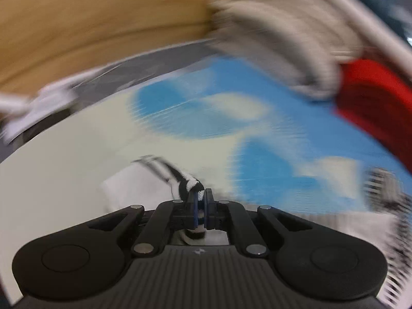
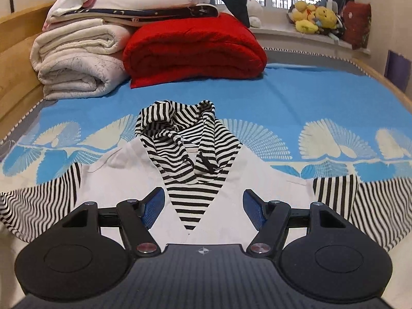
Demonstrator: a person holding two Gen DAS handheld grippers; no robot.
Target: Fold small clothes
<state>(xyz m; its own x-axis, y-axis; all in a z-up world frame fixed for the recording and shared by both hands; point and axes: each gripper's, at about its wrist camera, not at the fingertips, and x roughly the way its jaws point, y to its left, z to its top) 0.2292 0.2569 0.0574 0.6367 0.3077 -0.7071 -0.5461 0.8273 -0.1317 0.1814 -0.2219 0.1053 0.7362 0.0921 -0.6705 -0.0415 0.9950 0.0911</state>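
Blue bedspread (image 2: 283,90) covers the bed; the striped top (image 2: 185,144) lies spread on it. Left hand-held gripper (image 1: 202,197) pinches striped fabric; right hand-held gripper (image 2: 203,206) hovers spread above the top.

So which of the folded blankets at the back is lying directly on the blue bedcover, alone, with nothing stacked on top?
The red blanket. The white blankets beside it carry a pile of folded linens.

The garment (image 2: 195,175) lies on the bedspread (image 2: 296,95), folded blankets (image 2: 144,43) stacked behind it.
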